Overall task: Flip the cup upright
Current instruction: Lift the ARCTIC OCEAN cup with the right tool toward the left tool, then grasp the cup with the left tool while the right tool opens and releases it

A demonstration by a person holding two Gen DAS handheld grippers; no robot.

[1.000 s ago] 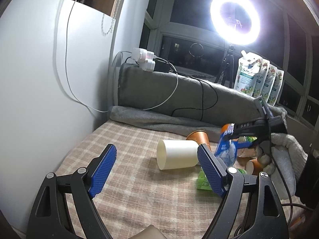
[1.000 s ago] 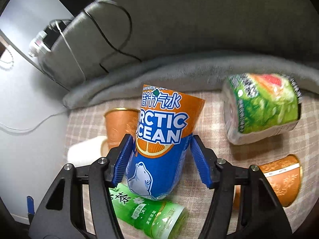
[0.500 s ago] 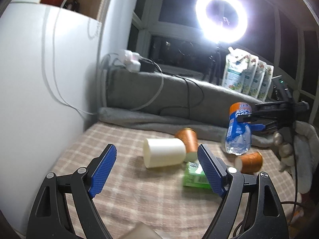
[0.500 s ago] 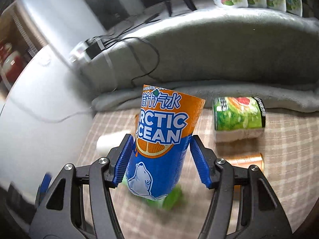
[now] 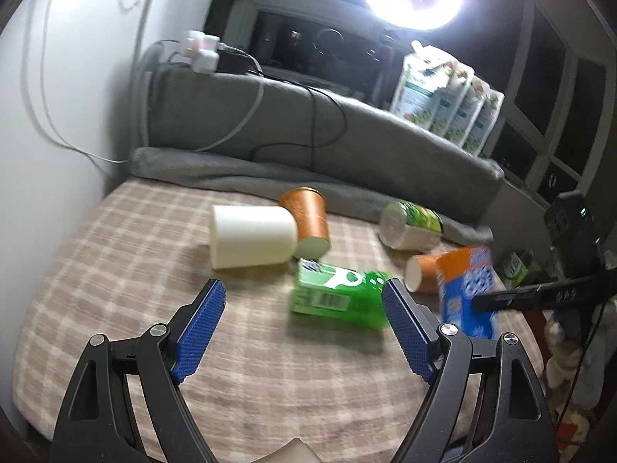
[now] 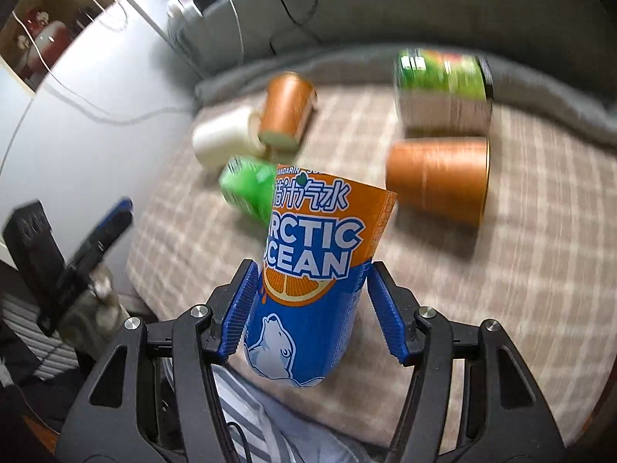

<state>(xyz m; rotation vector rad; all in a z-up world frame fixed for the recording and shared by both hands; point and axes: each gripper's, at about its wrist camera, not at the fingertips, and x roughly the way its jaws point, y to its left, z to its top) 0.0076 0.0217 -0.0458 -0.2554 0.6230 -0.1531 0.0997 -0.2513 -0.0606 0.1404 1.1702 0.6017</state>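
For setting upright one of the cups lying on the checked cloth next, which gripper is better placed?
Left. The left gripper is open and empty, facing the toppled white paper cup; the right gripper is shut on the orange-and-blue Arctic Ocean bottle.

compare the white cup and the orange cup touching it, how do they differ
The white cup is plain cream-white; the orange cup is coppery orange with a pale base. In the left wrist view the white cup looks bulkier and lies crosswise, while the orange cup points its base toward the camera and its mouth toward the grey blanket. Both lie tipped on the checked cloth, neither gripped.
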